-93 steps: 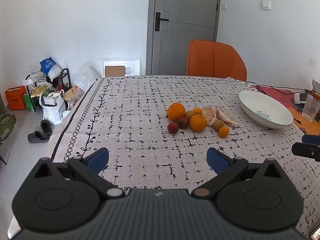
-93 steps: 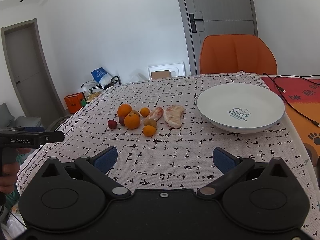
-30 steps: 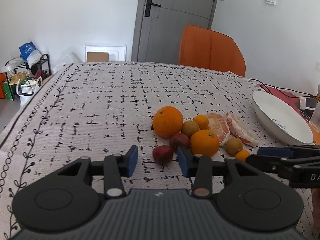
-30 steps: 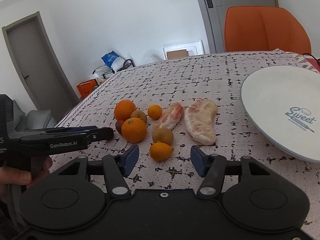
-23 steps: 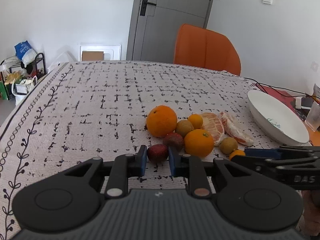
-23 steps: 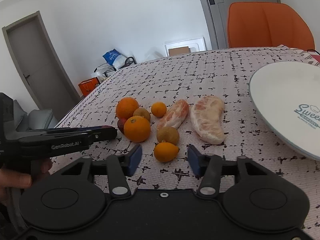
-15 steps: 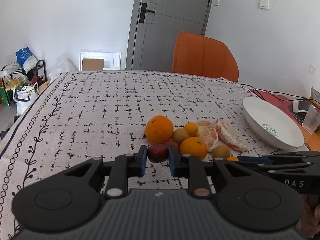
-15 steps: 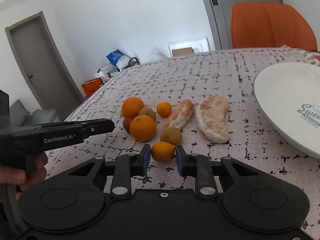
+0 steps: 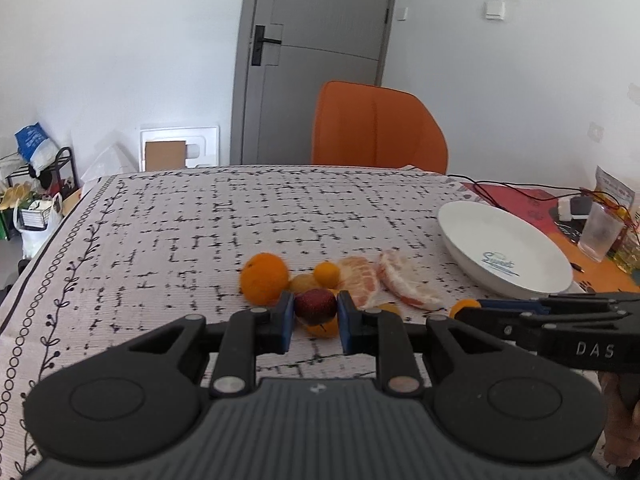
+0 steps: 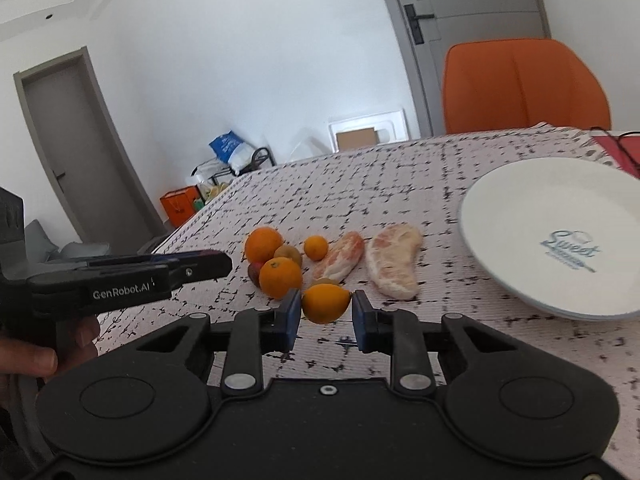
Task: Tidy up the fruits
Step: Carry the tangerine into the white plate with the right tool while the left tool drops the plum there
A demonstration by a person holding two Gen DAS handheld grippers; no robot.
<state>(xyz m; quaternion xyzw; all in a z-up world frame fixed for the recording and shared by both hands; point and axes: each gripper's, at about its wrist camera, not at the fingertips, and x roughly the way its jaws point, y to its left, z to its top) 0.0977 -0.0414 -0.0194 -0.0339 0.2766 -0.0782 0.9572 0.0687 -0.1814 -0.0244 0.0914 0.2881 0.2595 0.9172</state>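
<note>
Beside the white plate, which sits empty at the right of the patterned surface, both grippers are loaded. The left gripper pinches a small dark red fruit between its blue pads, and the right gripper pinches a small orange citrus the same way. Each fruit looks clear of the cloth, a little toward the cameras from the pile that remains left of the plate: a large orange, a second orange, a small mandarin, a brownish kiwi-like fruit and two peeled pomelo segments.

Both held fruits are round and smooth and are gripped only across their middle, so a quick swing toward the plate, or a slight easing of the pads, could let one roll out and off the cloth. The two grippers also sit close together left of the plate; heading for it at once, they could knock each other. A fruit let go near the plate's shallow rim could roll back out.

From the left wrist view the gripper hides most of the nearer orange and the fruit behind the red one. What that red fruit is cannot be told, and another dark fruit in the pile is barely visible from the right wrist.
</note>
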